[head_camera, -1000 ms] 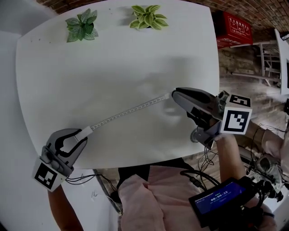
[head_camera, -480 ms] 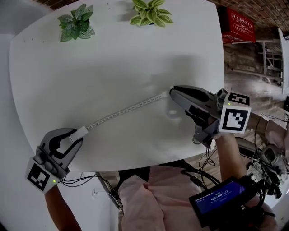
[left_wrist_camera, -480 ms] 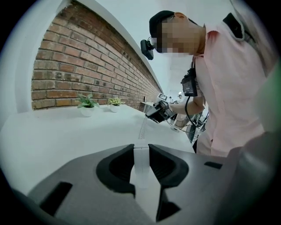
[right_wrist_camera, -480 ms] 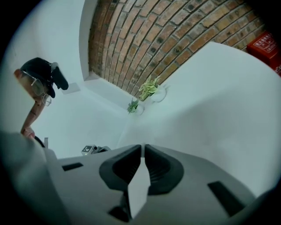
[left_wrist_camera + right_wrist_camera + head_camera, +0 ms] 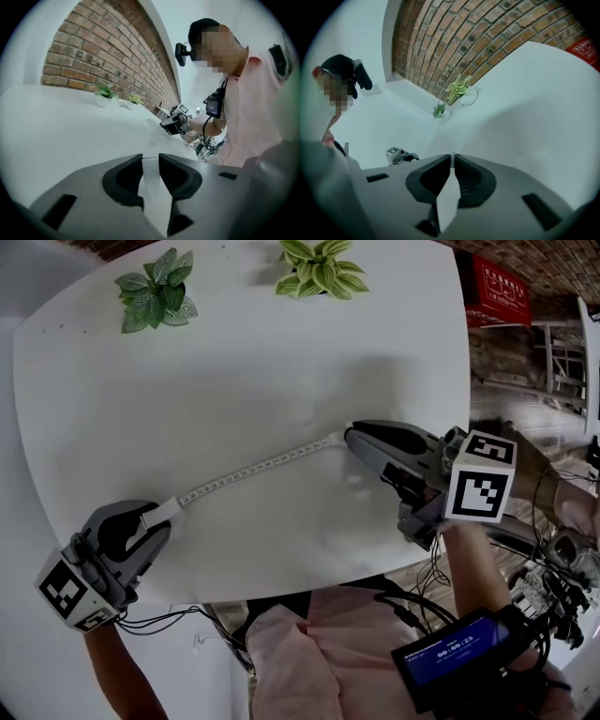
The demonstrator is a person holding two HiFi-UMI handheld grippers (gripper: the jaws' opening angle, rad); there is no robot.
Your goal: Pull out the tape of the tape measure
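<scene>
The surface (image 5: 234, 362) is bare through its middle and far half, save two plants (image 5: 155, 298) (image 5: 321, 273) at the far edge. A tape (image 5: 262, 468) bars the near half, running from its case (image 5: 165, 513) in the left claw (image 5: 156, 520) at the near left corner to the right claw (image 5: 349, 435).

White table (image 5: 234, 362), white tape measure case (image 5: 167, 512) and white tape (image 5: 258, 466) ruled with fine dark ticks. Left gripper (image 5: 155, 520) and right gripper (image 5: 350, 435): grey with black jaw linings, each with a black-and-white square-marker cube (image 5: 481, 488). Surroundings: one dark green, pale-veined plant (image 5: 155, 294), one yellow-green plant (image 5: 321, 273), red-brown brick wall (image 5: 454, 42), pink shirt (image 5: 309, 652).
</scene>
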